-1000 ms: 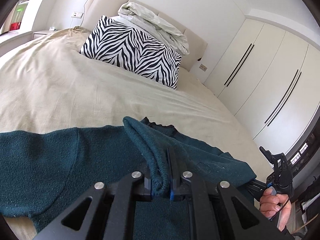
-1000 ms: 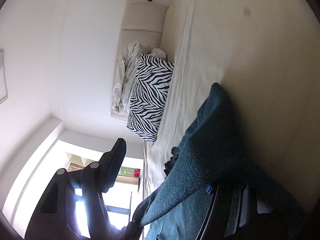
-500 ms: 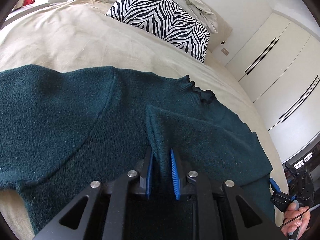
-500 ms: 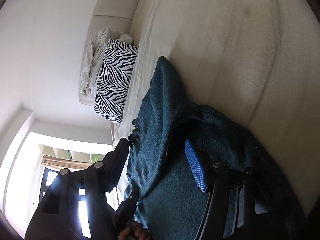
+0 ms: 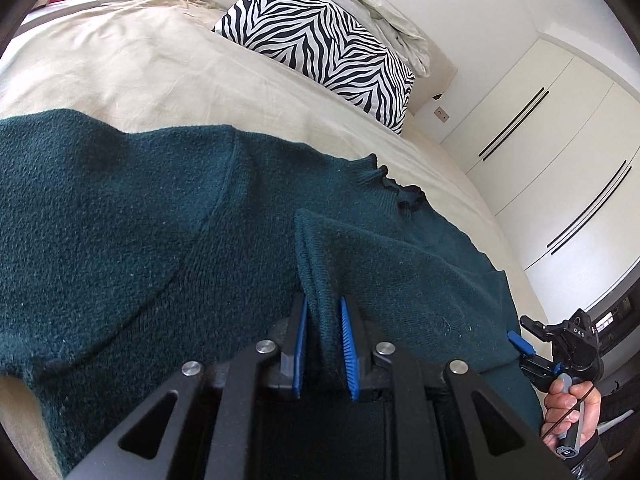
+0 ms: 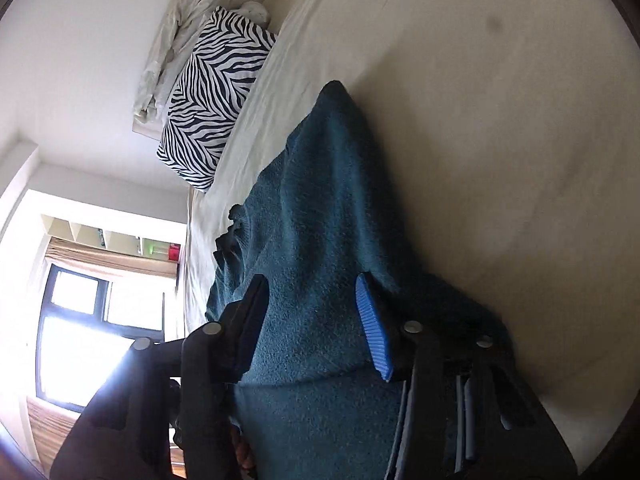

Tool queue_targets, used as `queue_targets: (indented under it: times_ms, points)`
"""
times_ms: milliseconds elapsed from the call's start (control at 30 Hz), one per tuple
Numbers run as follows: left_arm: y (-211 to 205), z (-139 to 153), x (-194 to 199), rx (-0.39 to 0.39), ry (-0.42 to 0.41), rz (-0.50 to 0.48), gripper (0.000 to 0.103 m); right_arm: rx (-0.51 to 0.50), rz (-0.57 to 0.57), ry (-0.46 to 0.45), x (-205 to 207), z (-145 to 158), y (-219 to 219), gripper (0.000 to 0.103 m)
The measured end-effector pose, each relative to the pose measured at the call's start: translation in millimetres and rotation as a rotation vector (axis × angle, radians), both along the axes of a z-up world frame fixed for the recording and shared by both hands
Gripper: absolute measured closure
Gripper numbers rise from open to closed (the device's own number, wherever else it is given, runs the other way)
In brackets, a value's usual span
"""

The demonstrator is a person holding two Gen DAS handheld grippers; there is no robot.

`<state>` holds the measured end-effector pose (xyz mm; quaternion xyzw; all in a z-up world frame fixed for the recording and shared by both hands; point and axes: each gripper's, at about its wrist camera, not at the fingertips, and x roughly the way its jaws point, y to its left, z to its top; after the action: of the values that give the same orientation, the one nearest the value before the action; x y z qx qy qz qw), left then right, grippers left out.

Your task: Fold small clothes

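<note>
A dark teal knit sweater (image 5: 168,240) lies spread on the beige bed (image 5: 120,68), its frilled neck toward the pillow. My left gripper (image 5: 323,312) has a raised fold of the sweater between its blue pads, the jaws slightly apart. My right gripper (image 6: 312,292) is open over the sweater (image 6: 320,208), its jaws wide apart with cloth lying between them. The right gripper also shows in the left wrist view (image 5: 540,344) at the sweater's right edge, held by a hand.
A zebra-print pillow (image 5: 320,40) and a crumpled pale sheet (image 5: 368,4) sit at the head of the bed. White wardrobe doors (image 5: 560,128) stand to the right. A window (image 6: 80,320) and shelves are beyond the bed in the right wrist view.
My left gripper lowered the sweater fold toward the bed and its jaws parted a little. My right gripper opened wide and let go of the sweater.
</note>
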<state>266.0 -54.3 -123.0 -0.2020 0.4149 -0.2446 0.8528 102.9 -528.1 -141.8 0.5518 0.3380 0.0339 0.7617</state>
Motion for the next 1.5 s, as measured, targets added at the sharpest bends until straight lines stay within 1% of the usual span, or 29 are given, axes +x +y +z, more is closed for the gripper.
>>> queue_targets:
  times_ms: [33,67,100,133,200,233,267,333,367,400,467,500,567,600,633,733,800,833,867,900,967,1067,1200,1267,1300,1367,1433,1467,1500]
  points:
    - [-0.1,-0.1,0.3,-0.001,-0.001,0.0,0.083,0.038,-0.017,-0.018,-9.4,-3.2,-5.0,0.08]
    - [-0.3,-0.3,0.7,-0.001,-0.001,0.0,0.083,0.042,-0.034,-0.017,-15.9,-2.4,-9.0,0.08]
    - [-0.5,-0.4,0.4,0.0,-0.002,0.001,0.083,0.015,-0.048,-0.01,-22.2,4.2,-11.3,0.077]
    - [-0.6,-0.6,0.2,0.001,-0.003,0.001,0.083,-0.014,-0.061,-0.021,-26.2,12.8,-13.0,0.076]
    - [-0.9,-1.1,-0.1,0.003,-0.005,0.002,0.083,-0.018,-0.071,-0.082,-25.5,29.0,-17.1,0.074]
    - [-0.8,-1.1,0.0,0.002,-0.005,0.002,0.083,-0.009,-0.069,-0.117,-18.0,36.7,-18.8,0.07]
    - [-0.8,-1.1,0.0,0.002,-0.004,0.002,0.083,-0.009,-0.066,-0.142,-9.9,44.1,-18.5,0.052]
    - [-0.9,-1.4,0.2,0.003,-0.004,0.002,0.083,-0.029,-0.055,-0.167,13.0,52.9,-15.1,0.035]
    - [-1.0,-1.4,0.1,0.002,-0.004,0.002,0.083,-0.033,-0.038,-0.17,25.3,50.3,-13.9,0.034]
    - [-1.0,-1.4,0.1,0.002,-0.005,0.002,0.083,-0.027,-0.02,-0.151,41.2,45.1,-11.5,0.034]
    - [-1.0,-1.7,0.1,0.0,-0.005,0.002,0.083,0.015,-0.012,-0.044,62.0,14.7,-14.6,0.037]
    - [-1.2,-1.7,0.5,0.0,-0.006,0.001,0.084,0.035,-0.026,-0.035,66.3,-0.7,-17.0,0.04]
    - [-1.3,-2.0,1.0,0.001,-0.007,0.001,0.084,0.062,-0.044,-0.056,58.3,-11.7,-23.9,0.07]
    - [-0.8,-2.2,1.2,-0.001,-0.007,0.001,0.084,0.084,-0.05,-0.071,50.5,-14.3,-25.8,0.071]
    - [-0.2,-2.0,1.7,-0.005,-0.005,0.0,0.084,0.083,-0.058,-0.074,41.4,-14.0,-26.8,0.071]
    - [3.2,-0.8,2.6,-0.023,0.005,-0.001,0.084,0.006,-0.106,-0.036,2.3,-0.8,-27.4,0.069]
    - [10.3,3.2,1.8,-0.042,0.026,0.004,0.082,-0.07,-0.168,0.006,-31.8,13.4,-24.0,0.058]
    - [15.5,8.7,-1.7,-0.032,0.031,0.022,0.078,-0.085,-0.185,-0.004,-50.4,19.9,-20.7,0.052]
    - [23.7,15.7,-9.2,-0.028,0.026,0.051,0.064,-0.086,-0.185,-0.021,-67.4,25.7,-16.4,0.052]
    - [37.4,22.5,-18.9,-0.057,0.019,0.082,0.047,-0.086,-0.175,-0.034,-82.2,31.5,-9.9,0.052]
    - [75.3,33.2,-40.2,-0.143,0.009,0.153,0.036,-0.095,-0.169,-0.052,-111.1,42.4,4.4,0.052]
    - [154.2,35.6,-67.4,-0.245,0.028,0.31,0.035,-0.07,-0.158,-0.089,-140.0,51.4,26.0,0.052]
    - [274.7,20.9,-102.1,-0.36,0.087,0.594,0.035,-0.044,-0.14,-0.122,-159.7,58.8,54.2,0.052]
    - [322.1,16.0,-119.8,-0.399,0.094,0.716,0.035,-0.036,-0.128,-0.132,-162.9,61.8,69.4,0.052]
    - [340.7,14.9,-126.7,-0.407,0.092,0.769,0.032,-0.028,-0.121,-0.134,-163.1,62.3,76.1,0.052]
    - [366.2,10.2,-130.7,-0.417,0.105,0.836,0.027,-0.02,-0.103,-0.133,-164.1,62.6,89.8,0.052]
    - [380.4,1.3,-121.8,-0.447,0.131,0.849,0.028,-0.017,-0.089,-0.132,-163.4,63.9,103.6,0.052]
    - [384.0,-1.0,-115.9,-0.449,0.133,0.858,0.028,-0.015,-0.082,-0.131,-164.0,65.0,109.6,0.052]
    - [385.4,-0.2,-108.8,-0.43,0.128,0.864,0.029,-0.018,-0.076,-0.133,-165.0,67.3,115.6,0.052]
